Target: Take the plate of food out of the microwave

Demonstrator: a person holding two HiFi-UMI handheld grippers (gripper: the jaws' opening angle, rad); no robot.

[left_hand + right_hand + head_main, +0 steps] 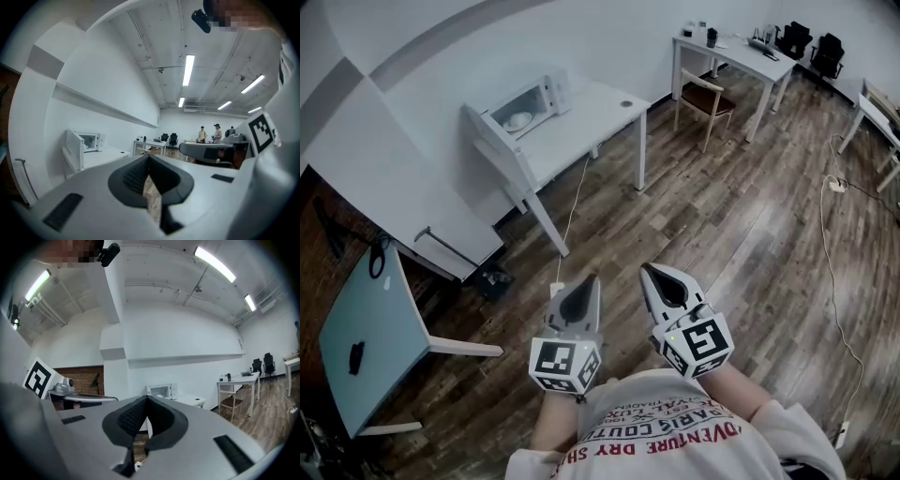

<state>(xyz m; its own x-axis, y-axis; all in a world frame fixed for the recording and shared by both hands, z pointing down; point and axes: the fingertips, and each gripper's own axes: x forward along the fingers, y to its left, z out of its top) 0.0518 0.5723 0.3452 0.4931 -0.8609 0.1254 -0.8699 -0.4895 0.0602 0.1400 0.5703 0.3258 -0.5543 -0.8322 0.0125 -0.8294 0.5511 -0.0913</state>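
Microwave (pixel 532 103) sits at the wall end of a white surface (pixel 600 112), well apart from both grippers. Its long side runs along the surface's length. Its door (pixel 75 149) is swung out on the left hinge, and the open cavity faces into the room toward the person. Inside, a pale round plate (pixel 517 120) lies flat on the cavity floor. What is on it is too small to make out.

Close to the person's chest, the left gripper (pixel 586 289) and right gripper (pixel 656 277) hang side by side over the wooden floor (pixel 741 244), tips pointing forward toward the microwave. In each gripper view the jaws are pressed together with nothing between them.

A second desk (pixel 736 52) with a wooden chair (pixel 708 98) stands further right along the wall, and a thin cable (pixel 831 246) trails across the floor. A light-blue table (pixel 361 347) is at the lower left. Two people (pixel 210 134) stand far off in the left gripper view.
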